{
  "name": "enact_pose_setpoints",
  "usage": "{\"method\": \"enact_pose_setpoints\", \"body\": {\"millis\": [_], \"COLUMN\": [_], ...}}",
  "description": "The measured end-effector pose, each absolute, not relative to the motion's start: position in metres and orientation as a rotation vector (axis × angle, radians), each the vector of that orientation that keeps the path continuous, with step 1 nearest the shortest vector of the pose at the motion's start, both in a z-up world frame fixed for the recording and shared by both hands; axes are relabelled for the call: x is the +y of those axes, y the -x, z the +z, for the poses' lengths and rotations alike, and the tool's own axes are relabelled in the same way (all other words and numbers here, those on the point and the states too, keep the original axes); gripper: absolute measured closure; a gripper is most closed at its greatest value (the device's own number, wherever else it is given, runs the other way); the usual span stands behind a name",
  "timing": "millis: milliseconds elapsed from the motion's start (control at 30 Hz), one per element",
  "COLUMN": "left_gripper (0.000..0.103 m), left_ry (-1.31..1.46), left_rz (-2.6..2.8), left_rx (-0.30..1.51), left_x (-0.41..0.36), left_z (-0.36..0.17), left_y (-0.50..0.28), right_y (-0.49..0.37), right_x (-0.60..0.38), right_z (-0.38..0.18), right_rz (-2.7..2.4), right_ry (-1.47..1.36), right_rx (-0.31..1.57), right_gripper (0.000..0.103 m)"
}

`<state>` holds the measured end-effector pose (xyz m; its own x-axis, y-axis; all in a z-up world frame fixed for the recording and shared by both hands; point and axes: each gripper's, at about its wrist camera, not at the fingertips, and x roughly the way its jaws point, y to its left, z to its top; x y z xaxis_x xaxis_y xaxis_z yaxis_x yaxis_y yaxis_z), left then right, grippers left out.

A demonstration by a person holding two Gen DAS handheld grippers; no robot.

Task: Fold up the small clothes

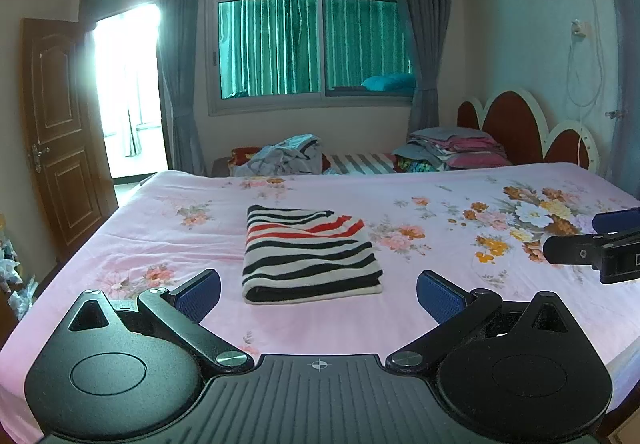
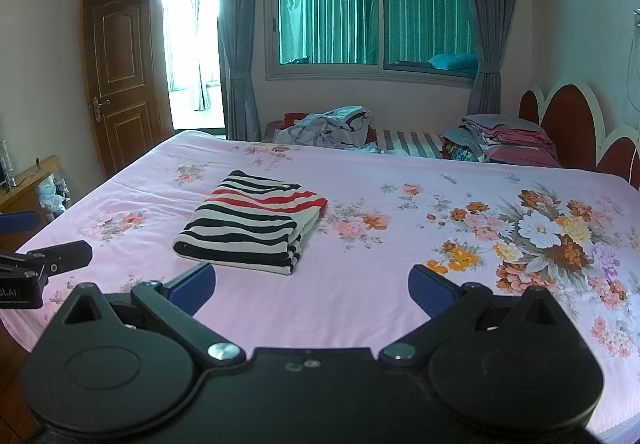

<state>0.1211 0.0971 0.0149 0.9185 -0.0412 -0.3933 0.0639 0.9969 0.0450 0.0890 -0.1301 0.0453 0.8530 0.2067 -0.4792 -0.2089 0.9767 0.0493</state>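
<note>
Left gripper (image 1: 318,290): jaws spread wide, nothing between the blue pads (image 1: 438,294). Right gripper (image 2: 312,290): same, jaws wide apart, empty. Both hover low over the near edge of the bed, neither touching cloth.

Striped garment (image 1: 310,254): black, white and red stripes, folded into a compact rectangle, lying flat on the pink floral bedsheet (image 1: 420,308). The red stripes run across the far half of the top layer; the stacked fold edges show along the near side and the right side.

Relative to tools:
- Left wrist view: garment sits dead ahead, centred between the two fingers, just beyond the fingertips, apart from them.
- Right wrist view: the garment (image 2: 252,222) sits ahead and left of centre, closer to the left finger line, well clear of the right pad.
- Each gripper shows in the other's view: the right one at the right edge of the left wrist view (image 1: 592,244), the left one at the left edge of the right wrist view (image 2: 44,244). So the garment lies between them, nearer the left.

Background: heap of unfolded clothes (image 1: 286,158) and a stack of folded bedding (image 1: 456,150) past the far edge of the bed, red headboard (image 1: 508,124) at right, teal-curtained window (image 1: 308,24), open wooden door (image 1: 60,132) at left.
</note>
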Motion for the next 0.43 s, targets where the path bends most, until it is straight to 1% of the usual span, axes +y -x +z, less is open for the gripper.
{"method": "enact_pose_setpoints", "body": {"millis": [433], "left_gripper": [0.000], "left_ry": [-0.041], "left_rz": [-0.061], "left_rx": [0.400], "left_x": [0.0984], "left_z": [0.0141], "left_y": [-0.1219], "right_y": [-0.0935], "right_x": [-0.1342], "right_z": [0.0414], "right_rz": [0.238], "right_ry": [0.012], "right_rx": [0.506], "right_gripper": [0.000]}}
